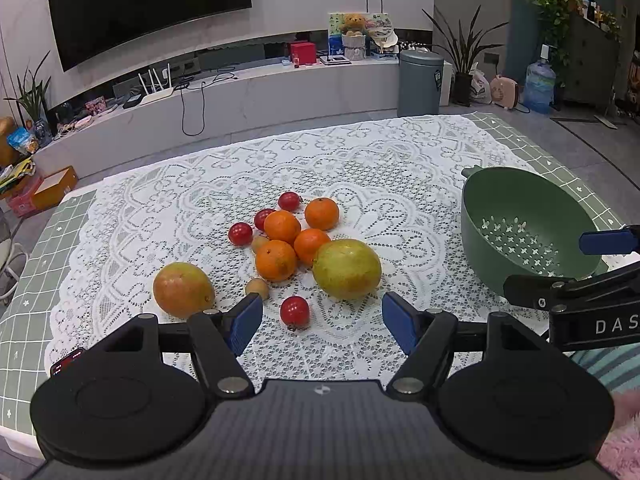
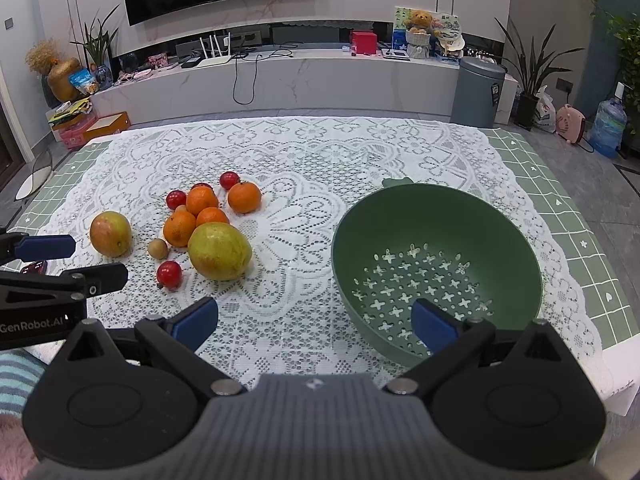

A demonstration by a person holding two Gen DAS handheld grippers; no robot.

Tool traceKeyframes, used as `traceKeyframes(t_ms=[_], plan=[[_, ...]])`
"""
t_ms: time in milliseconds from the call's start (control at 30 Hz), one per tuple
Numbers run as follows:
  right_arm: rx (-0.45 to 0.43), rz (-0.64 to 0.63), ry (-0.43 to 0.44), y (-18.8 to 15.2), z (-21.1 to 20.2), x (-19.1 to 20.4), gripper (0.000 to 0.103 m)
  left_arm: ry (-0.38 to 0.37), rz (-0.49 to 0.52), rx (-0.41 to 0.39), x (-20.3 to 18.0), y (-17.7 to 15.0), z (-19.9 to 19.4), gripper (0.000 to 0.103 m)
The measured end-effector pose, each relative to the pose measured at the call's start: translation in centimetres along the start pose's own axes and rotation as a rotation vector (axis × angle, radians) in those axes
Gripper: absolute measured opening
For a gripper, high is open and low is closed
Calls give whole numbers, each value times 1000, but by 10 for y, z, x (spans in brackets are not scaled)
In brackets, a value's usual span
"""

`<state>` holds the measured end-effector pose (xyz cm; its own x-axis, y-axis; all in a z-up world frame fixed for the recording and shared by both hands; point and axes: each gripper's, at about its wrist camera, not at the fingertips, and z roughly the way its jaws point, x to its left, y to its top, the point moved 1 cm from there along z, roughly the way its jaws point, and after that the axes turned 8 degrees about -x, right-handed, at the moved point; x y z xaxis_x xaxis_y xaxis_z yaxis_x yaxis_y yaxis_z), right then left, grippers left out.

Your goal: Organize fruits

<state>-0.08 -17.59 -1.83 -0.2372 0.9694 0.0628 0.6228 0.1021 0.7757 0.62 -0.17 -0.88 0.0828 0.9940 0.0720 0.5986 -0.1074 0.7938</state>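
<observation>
My left gripper (image 1: 322, 322) hangs over the near edge of the table, its 2 blue pads wide apart with nothing between them. My right gripper (image 2: 314, 322) does the same further along that edge, also spread apart and holding nothing; its right pad (image 2: 434, 330) sits in front of the near wall of the green colander (image 2: 436, 208).

Just past my left pads lies a small red fruit (image 1: 295, 311) on the white lace cloth (image 1: 360, 160). Left of it, near the left side of the cloth, is a mango (image 1: 183, 289) with a red blush, well apart from the rest. A small brown fruit (image 1: 257, 288) sits between that mango and the main cluster. A second, greener mango (image 1: 346, 268) rests to the right of the red fruit, touching the nearest orange behind it.

The cluster lies around the middle of the cloth: 4 oranges (image 1: 276, 266), 3 packed close together and the 4th (image 1: 322, 213) slightly off toward the far right. Another brown fruit (image 1: 259, 243) is tucked against them on the left. 3 more small red fruits (image 1: 240, 234) ring the cluster's left and far side.

The colander stands alone toward the right edge of the table, with nothing in it, its cross-shaped holes showing in the base and a small tab on its far rim. The green checked tablecloth (image 2: 568, 208) shows around the lace at the left and right edges.
</observation>
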Motion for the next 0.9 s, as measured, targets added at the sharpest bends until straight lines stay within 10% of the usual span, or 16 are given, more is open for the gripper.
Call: traceKeyframes(t_ms=[900], plan=[[1, 20, -7, 0, -1, -4, 99, -4, 8, 2, -1, -1, -1, 81]])
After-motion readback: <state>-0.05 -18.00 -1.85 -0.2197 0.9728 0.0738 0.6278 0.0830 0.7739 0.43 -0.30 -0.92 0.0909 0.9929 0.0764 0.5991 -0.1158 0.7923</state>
